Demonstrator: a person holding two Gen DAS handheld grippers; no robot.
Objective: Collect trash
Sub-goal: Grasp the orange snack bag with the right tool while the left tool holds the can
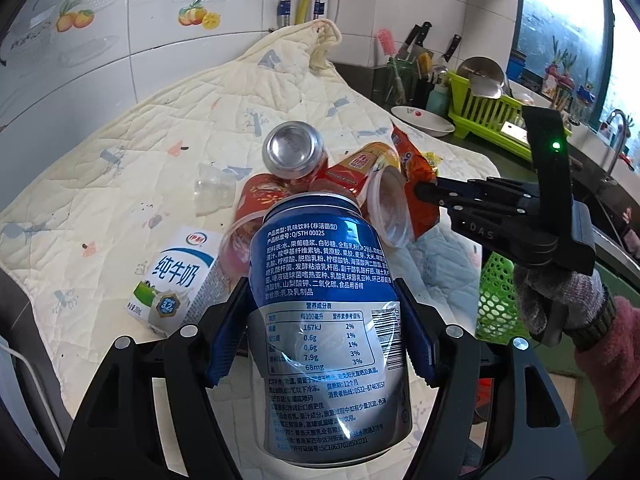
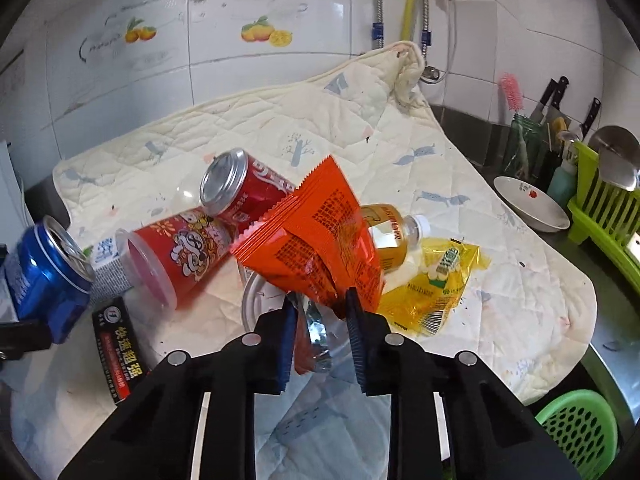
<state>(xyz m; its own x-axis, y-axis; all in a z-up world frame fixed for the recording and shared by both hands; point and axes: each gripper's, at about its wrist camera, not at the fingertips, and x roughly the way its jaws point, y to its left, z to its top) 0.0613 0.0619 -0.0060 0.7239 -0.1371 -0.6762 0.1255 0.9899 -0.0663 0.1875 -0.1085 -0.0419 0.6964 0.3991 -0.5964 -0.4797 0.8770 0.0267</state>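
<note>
Left gripper (image 1: 324,332): pinching the blue can (image 1: 320,320) between its two blue pads, the can lifted off the cloth with its top pointing away from the camera.
Milk carton (image 1: 176,280): lying on the quilted cloth (image 1: 120,152), just left of the left gripper's left finger.
Clear plastic cup (image 1: 212,192): ahead and left of the left gripper, lying on its side on the cloth.
Red can (image 1: 296,152): ahead of the left gripper, beyond the blue can, on its side with its silver base facing the camera.
Red paper cup (image 2: 176,256): ahead and left of the right gripper, on its side, touching the red can.
Black box (image 2: 114,336): left of the right gripper, flat on the cloth.
Right gripper (image 2: 320,300): pinching the lower edge of the orange wrapper (image 2: 312,236), which stands up ahead of its fingers.
Bottle (image 2: 394,232): just behind the orange wrapper, lying on its side, cap pointing right.
Yellow wrapper (image 2: 436,280): ahead and right of the right gripper, crumpled on the cloth.
Green basket (image 2: 580,436): low to the right of the right gripper, past the edge of the worktop (image 2: 612,344).
</note>
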